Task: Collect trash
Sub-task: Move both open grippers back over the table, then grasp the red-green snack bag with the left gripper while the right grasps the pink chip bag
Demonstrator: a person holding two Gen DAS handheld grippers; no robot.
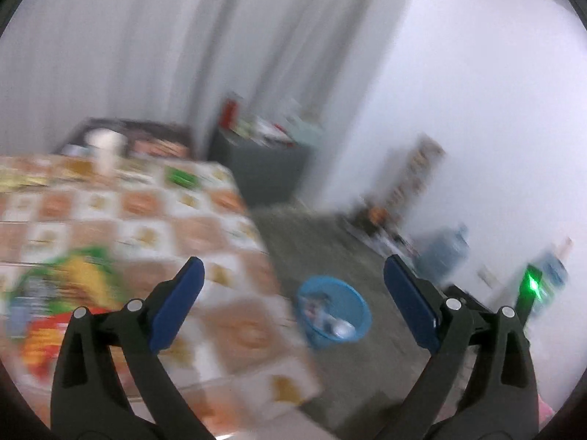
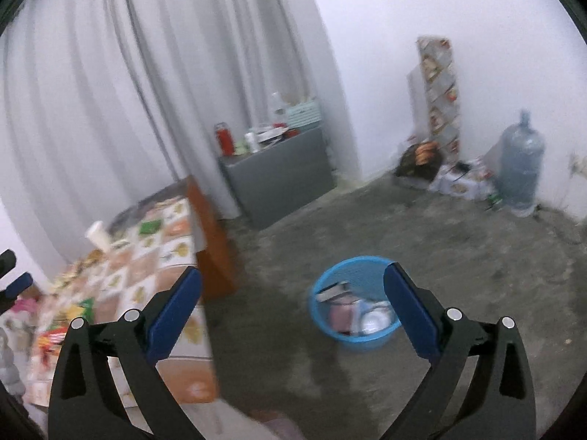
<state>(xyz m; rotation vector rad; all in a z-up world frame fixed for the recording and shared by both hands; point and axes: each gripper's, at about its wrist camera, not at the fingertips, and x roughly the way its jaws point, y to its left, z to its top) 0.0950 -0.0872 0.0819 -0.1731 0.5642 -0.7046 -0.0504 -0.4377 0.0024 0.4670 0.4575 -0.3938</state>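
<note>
A blue plastic waste basket stands on the grey floor with several pieces of trash inside; it also shows, blurred, as the basket in the left wrist view. My right gripper hangs wide open above and in front of it, nothing between its fingers. My left gripper is also wide open and empty, over the corner of a table with a patterned cloth. Colourful wrappers lie on the table's near left. A white paper cup stands on the table further back.
A grey cabinet with bottles and boxes on top stands by the curtain. A large water jug, bags and a tall patterned box line the far wall. The left gripper's tip shows at the right view's left edge.
</note>
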